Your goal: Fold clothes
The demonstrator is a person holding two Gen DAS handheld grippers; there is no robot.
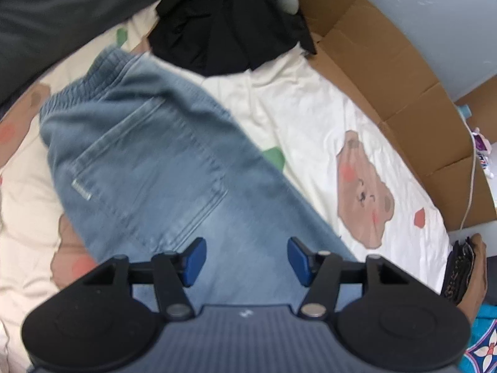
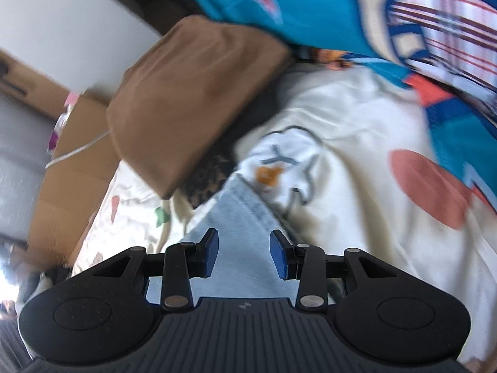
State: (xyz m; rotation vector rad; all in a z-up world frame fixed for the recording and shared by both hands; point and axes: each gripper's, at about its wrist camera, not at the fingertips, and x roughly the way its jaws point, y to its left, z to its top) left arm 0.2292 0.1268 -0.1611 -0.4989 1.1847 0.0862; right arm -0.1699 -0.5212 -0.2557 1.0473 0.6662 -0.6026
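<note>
Jeans [image 1: 149,161] are laid folded on the bed sheet [image 1: 310,118], pocket side up. Left gripper [image 1: 243,256] and right gripper [image 2: 243,255] are held above the denim, fingers apart, nothing clamped. Black garment [image 1: 230,28] is judged unfolded yet.

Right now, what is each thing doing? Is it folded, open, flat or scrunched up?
jeans: flat on the bedsheet, back pocket up
left gripper: open, holding nothing
right gripper: open, holding nothing
black garment: scrunched in a heap
brown garment: folded
cardboard box: flattened
bedsheet: spread out, wrinkled
</note>
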